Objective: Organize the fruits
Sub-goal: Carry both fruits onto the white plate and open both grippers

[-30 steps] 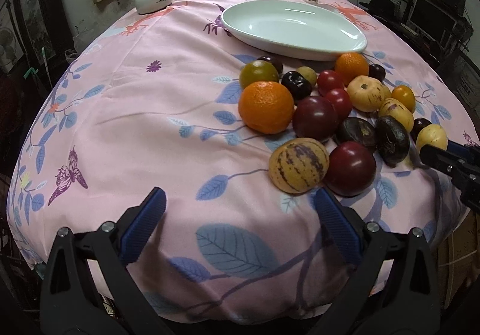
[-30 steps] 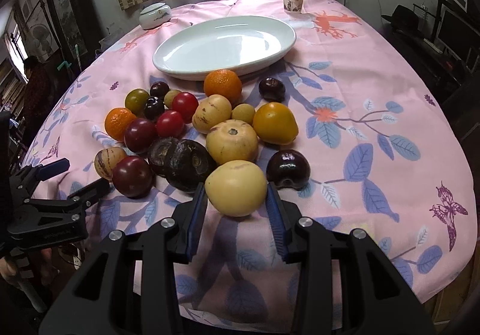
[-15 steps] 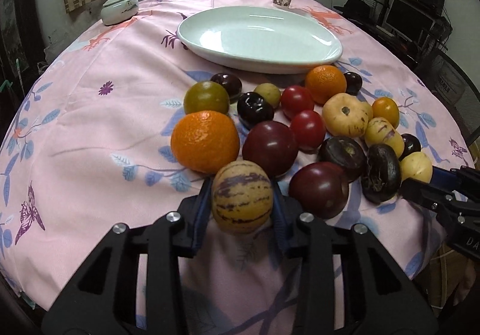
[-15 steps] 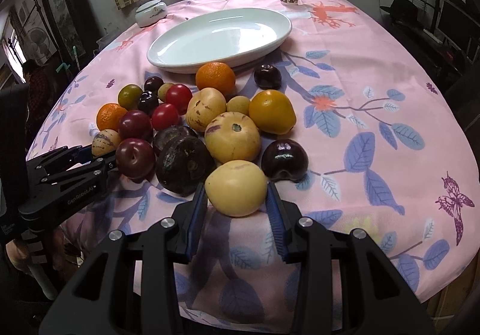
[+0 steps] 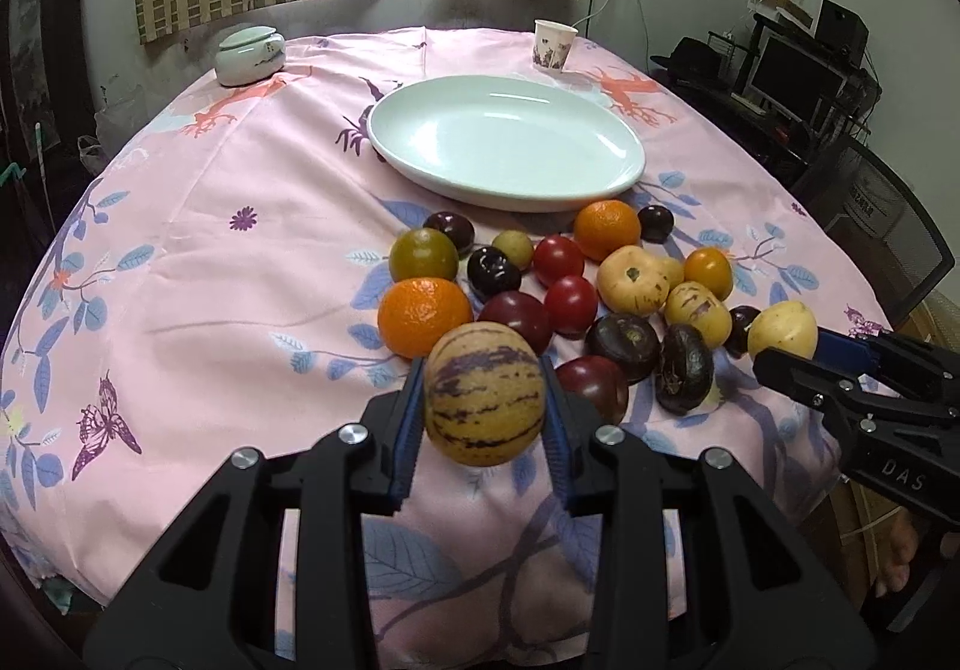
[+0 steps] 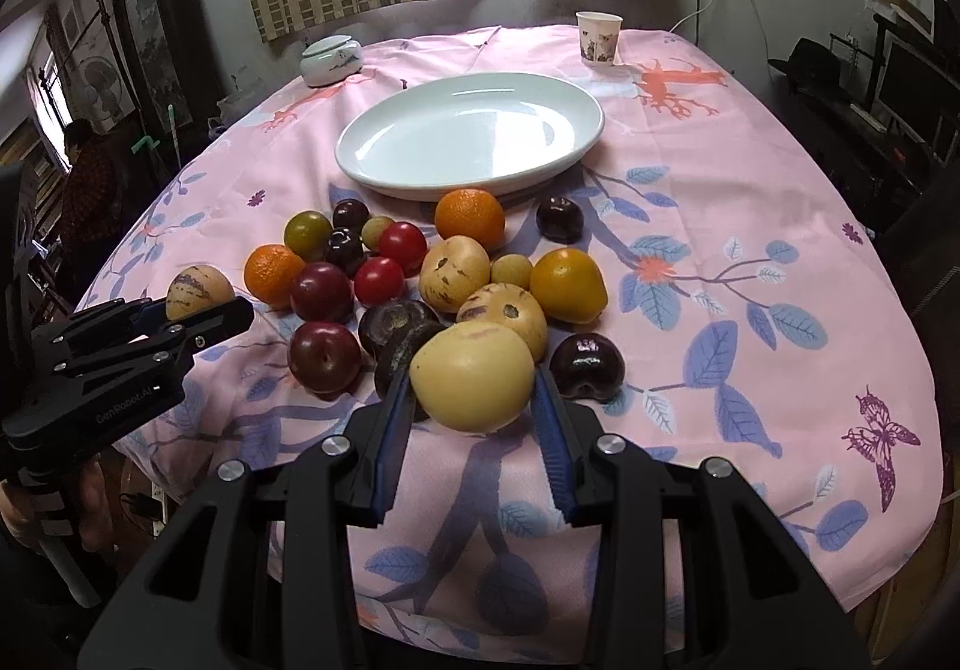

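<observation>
In the left wrist view, the left gripper [image 5: 485, 400] is clamped on a striped yellow-and-purple melon [image 5: 485, 393], its 2 blue pads pressing the fruit's sides and holding it above the pink tablecloth [image 5: 198, 274], in front of the fruit cluster. Just behind the melon lie an orange [image 5: 424, 317] and a dark red plum [image 5: 515, 314]; farther back the white oval plate [image 5: 624, 172] sits with nothing on it, a paper cup [image 5: 553, 45] and a lidded ceramic jar [image 5: 249, 54] beyond it. At the right edge the right gripper [image 5: 798, 346] grips a pale yellow fruit [image 5: 782, 330]. In the right wrist view, the right gripper [image 6: 474, 388] is closed around that pale yellow fruit [image 6: 473, 376], held at the near edge of the cluster, with a dark purple fruit [image 6: 585, 364] just to its right and a striped yellow fruit [image 6: 504, 313] behind it. At the left, the left gripper [image 6: 180, 319] holds the striped melon [image 6: 198, 291] clear of the cloth, beside another orange [image 6: 273, 274].
</observation>
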